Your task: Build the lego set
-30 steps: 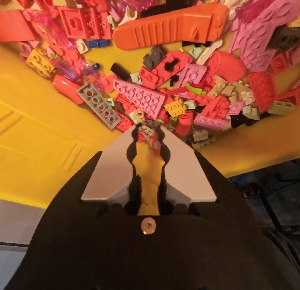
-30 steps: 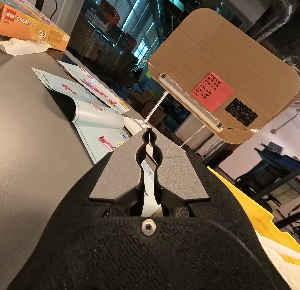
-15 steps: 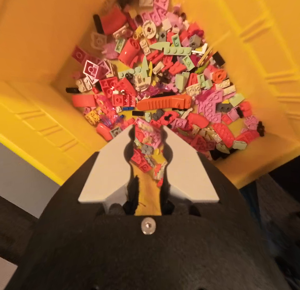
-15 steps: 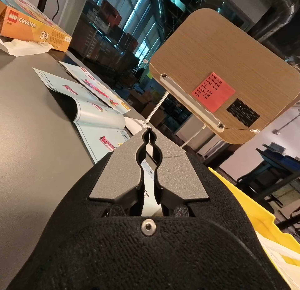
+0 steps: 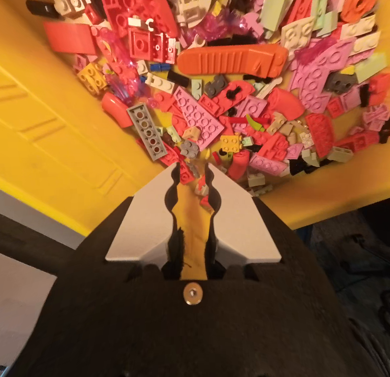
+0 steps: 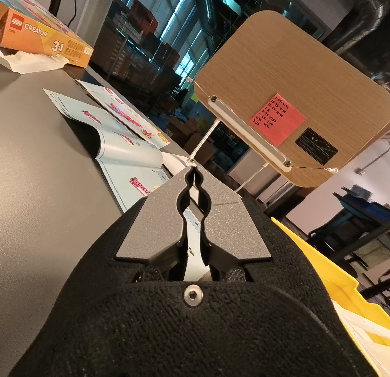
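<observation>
My left gripper (image 5: 192, 166) is open, low inside a yellow bin (image 5: 63, 134), with its tips just over a heap of small toy bricks. A red plate (image 5: 185, 174) and a thin grey piece (image 5: 194, 169) lie between the fingers, and I see no pad pressing on either. A small grey square plate (image 5: 190, 148) lies just ahead of the tips, with a grey plate with holes (image 5: 146, 131) to its left and a pink wedge plate (image 5: 196, 117) beyond. My right gripper (image 6: 193, 167) is shut with nothing between its tips, low over a grey table (image 6: 42, 197).
A long orange tool (image 5: 232, 59) lies across the heap. On the table are an open instruction booklet (image 6: 118, 155), an orange toy box (image 6: 42, 39) and white tissue (image 6: 31, 62). A wooden board on a stand (image 6: 285, 92) rises ahead; the bin's rim (image 6: 316, 265) is at right. Tip to tip, the grippers are about 60 cm apart.
My left gripper pulled up away from the heap with its jaws wider, then came back down close to the bricks with the jaws narrower. The right gripper has barely moved.
</observation>
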The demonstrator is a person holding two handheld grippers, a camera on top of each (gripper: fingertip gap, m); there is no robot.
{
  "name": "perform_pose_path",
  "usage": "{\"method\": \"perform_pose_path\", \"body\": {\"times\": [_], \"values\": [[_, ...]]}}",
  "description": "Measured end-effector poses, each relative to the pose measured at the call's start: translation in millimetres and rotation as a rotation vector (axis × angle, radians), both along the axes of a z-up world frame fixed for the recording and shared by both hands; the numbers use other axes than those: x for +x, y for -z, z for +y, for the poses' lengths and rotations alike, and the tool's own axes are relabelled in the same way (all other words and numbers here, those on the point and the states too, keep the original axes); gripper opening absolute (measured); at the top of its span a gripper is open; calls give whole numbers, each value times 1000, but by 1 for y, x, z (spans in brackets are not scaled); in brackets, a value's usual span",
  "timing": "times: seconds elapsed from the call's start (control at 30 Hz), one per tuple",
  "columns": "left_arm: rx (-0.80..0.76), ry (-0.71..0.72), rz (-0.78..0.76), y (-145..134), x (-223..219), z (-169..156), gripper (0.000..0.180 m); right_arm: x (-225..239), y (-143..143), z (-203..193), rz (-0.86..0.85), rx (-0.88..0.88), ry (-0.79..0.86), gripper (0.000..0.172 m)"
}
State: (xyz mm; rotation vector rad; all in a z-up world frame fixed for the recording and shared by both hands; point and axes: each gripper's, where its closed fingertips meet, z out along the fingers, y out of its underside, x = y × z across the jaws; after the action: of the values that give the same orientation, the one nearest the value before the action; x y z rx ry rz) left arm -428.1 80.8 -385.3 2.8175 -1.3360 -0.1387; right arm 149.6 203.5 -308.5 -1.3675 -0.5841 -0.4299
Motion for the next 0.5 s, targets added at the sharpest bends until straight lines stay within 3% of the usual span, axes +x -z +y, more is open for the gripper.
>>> {"method": "perform_pose_path", "body": {"times": [0.2,0.5], "values": [[-22,5,-14,0,4,-8,22,0,0,0,3,0,0,0],[-206,25,-105,7,23,-45,29,0,0,0,1,-3,-3,0]]}}
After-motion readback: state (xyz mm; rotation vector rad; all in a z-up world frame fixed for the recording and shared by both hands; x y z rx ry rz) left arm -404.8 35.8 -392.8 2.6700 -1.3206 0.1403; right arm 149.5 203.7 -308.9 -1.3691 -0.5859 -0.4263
